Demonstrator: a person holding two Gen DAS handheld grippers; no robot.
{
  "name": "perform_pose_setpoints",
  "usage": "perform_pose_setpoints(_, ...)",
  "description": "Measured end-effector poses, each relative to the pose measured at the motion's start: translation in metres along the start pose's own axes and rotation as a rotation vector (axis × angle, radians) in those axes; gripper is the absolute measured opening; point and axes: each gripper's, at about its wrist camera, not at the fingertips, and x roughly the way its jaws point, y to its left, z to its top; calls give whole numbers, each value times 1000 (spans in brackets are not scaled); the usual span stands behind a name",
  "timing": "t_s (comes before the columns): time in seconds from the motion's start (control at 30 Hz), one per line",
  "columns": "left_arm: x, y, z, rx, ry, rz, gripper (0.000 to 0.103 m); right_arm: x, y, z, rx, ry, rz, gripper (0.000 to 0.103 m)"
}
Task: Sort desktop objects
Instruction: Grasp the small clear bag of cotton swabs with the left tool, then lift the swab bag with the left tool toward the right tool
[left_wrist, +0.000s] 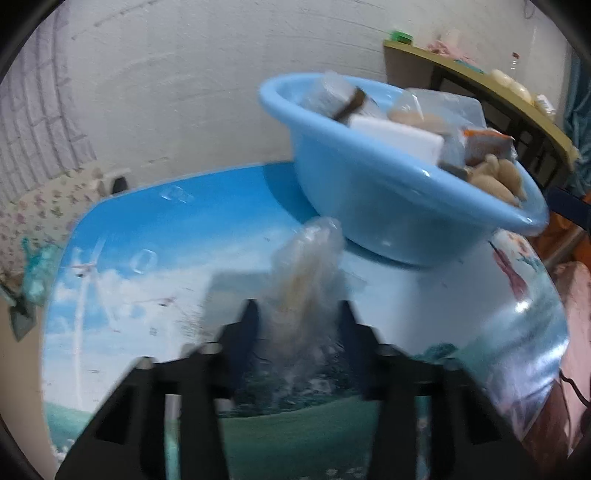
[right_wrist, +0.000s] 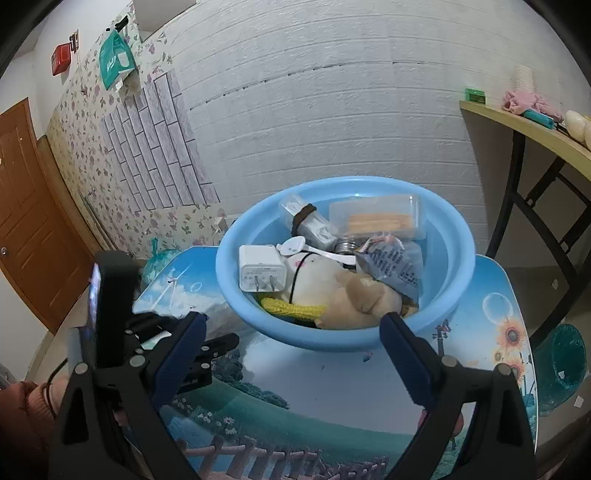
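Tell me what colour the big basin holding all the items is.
Light blue; the basin shows best in the right wrist view.

Room light was even and moderately bright, with no hard shadows. Left wrist view was motion-blurred throughout; the clear plastic bag (left_wrist: 304, 280) smeared. Right wrist view was sharp. Small glare spots showed on the glossy table top (left_wrist: 524, 306) and blue basin (right_wrist: 448, 269). Fisheye curved the walls; corners vignetted black.

Left gripper (left_wrist: 299, 314) clamped, right gripper (right_wrist: 291, 321) agape
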Motion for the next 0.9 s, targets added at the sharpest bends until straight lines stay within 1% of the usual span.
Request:
perform_pose_setpoints(0.03,-2,-1,-1,8,-10,-4,29,0,0,0,2,0,-1,97)
perform_pose_setpoints(0.13,-10,-2,-3,21,-28,-21,21,1,2,0,7,5,3,97)
perform_pose_setpoints(0.2,-20,-2,-7,20,-42,-32,19,1,4,-1,8,8,6,97)
perform_pose_setpoints(0.37,-47,-6,-17,23,-82,-49,18,-3,15,-3,5,16,46,97)
perform_pose_setpoints(0.5,-70,-12,-23,23,-112,-82,18,-5,22,-7,40,45,113,97)
perform_pose_setpoints(0.63,-90,-23,-28,40,-138,-103,18,-6,30,-13,58,81,155,97)
perform_pose_setpoints(0.7,-100,-28,-30,43,-154,-113,18,-7,35,-16,50,86,160,97)
perform_pose_setpoints(0.9,-123,-46,-37,87,-179,-148,18,-16,41,-20,84,93,227,97)
